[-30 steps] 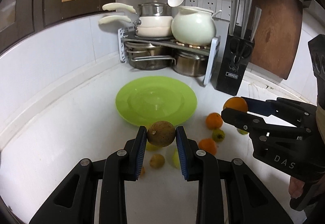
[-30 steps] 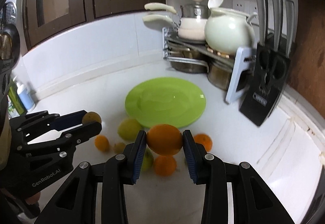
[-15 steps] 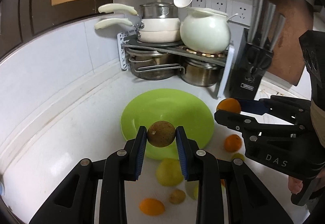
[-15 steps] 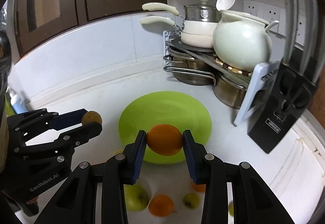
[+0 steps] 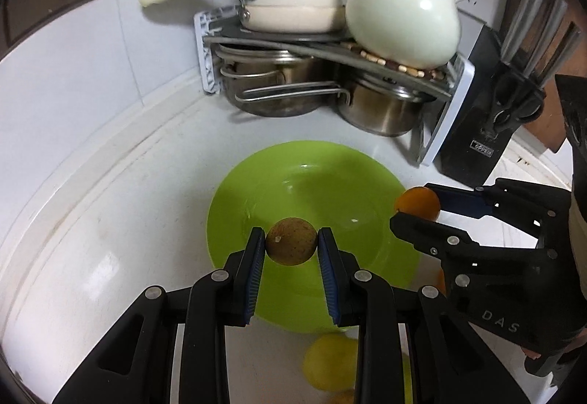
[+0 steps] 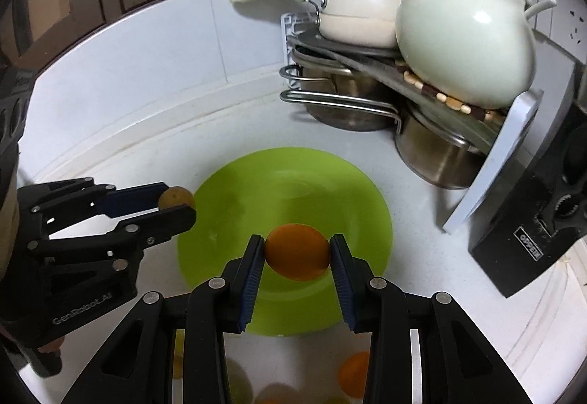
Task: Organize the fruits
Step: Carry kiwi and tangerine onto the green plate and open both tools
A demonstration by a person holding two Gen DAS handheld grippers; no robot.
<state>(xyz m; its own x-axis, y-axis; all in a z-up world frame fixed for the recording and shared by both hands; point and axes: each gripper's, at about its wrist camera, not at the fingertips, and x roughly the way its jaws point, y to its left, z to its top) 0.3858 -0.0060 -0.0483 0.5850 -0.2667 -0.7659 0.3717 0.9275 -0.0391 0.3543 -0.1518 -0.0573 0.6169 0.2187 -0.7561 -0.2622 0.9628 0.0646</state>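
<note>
Now both hands have carried their fruit forward, so the green plate (image 5: 234, 206) lies directly under the fingertips rather than ahead of them. Left gripper (image 5: 291, 245) is clamped on a brown fruit (image 5: 291, 241) held above the plate's near half; right gripper (image 6: 297, 252) pinches an orange (image 6: 297, 252) over the same plate. More loose fruit (image 5: 330, 362) sits behind and below the fingers, so releasing looks like the next step
</note>
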